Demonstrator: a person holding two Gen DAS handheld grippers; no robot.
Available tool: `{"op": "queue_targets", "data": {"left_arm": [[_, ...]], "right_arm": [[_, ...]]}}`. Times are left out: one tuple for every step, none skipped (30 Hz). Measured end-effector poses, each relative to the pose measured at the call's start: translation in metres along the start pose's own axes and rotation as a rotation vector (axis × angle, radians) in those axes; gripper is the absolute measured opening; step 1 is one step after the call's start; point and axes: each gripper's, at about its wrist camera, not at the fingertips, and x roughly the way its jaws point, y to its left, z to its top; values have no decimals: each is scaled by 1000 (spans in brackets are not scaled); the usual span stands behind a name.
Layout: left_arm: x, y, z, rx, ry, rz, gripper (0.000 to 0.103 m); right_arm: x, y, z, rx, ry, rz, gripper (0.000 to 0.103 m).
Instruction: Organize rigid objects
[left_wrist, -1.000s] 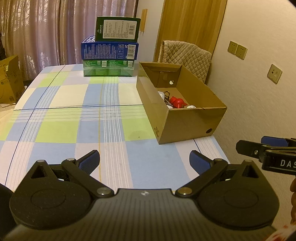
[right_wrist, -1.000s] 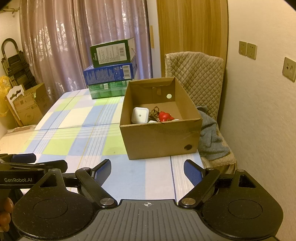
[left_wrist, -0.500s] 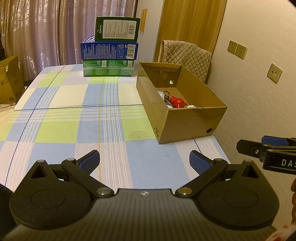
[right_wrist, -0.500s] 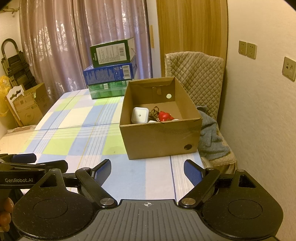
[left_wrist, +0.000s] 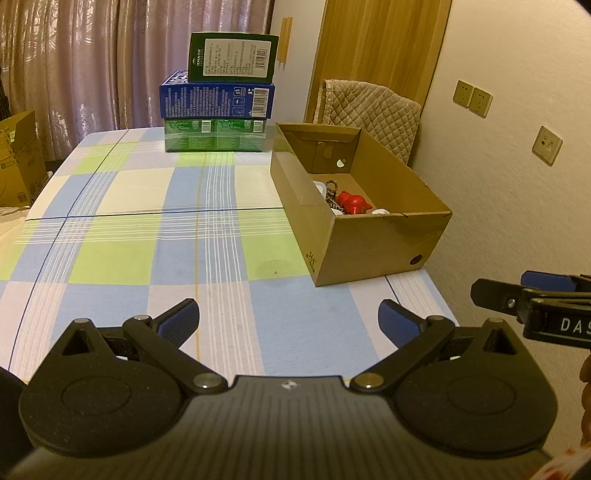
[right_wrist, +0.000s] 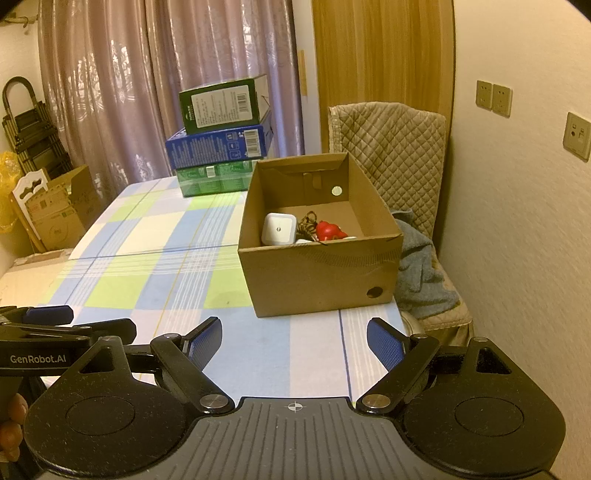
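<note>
Left wrist view: I see my left hand-held gripper (left_wrist: 288, 317) spread wide, nothing between the pads, hovering over the near edge of the surface (left_wrist: 147, 229).
Right hand-held gripper (right_wrist: 294, 339): also spread and empty, level with the left one; its side shows at the right edge of the left view.
Box (right_wrist: 317, 266): open cardboard, on the right side of the surface, close to the wall edge. Top open, so drop-in from above is easy.
Box contents: white cube (right_wrist: 279, 229), red item (right_wrist: 330, 230), a dark tangle of cord or chain (right_wrist: 308, 223) beside it. More white bits sit behind the near wall, too hidden to name.
Stack (left_wrist: 219, 99): three cartons at the far end, green on the bottom, blue in the middle, dark green on top. Largest is lowest, so it stands stable.
Loose items on the surface: none I can see in either view.
Chair (right_wrist: 391, 147): quilted cover, behind the box, grey cloth (right_wrist: 421, 266) on the seat. Not part of the job, I'd say.
Progress, my read: small rigid things are already in the box, cartons already stacked, so sorting looks finished or close to it.
Grippers back and apart, my read: neutral rest pose, clear of box and stack so nothing gets knocked.
Risk: box sits near the surface edge; a bump from the right hand-held gripper could shift it toward the chair.
</note>
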Motion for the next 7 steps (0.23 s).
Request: {"op": "queue_targets", "data": {"left_arm": [[1,0,0,0,1,0,102],[1,0,0,0,1,-1,102],[0,0,0,-2,-1,-3,102],[0,0,0,-5,-3,-7,102],[0,1,0,-10,-3,-9,102],[0,2,0,-14,-4,-7,102],[0,2,0,-12,-5,-5,102]], "right_arm": [[0,0,0,0,0,-1,83],[0,0,0,0,1,-2,83],[0,-1,0,1,1,-1,83],[0,-1,0,1,2,-2,83],[-1,-1,0,1,2,-2,83],[-1,-1,-1,0,2,-3,83],[-1,-1,-1,0,2,-3,83]]}}
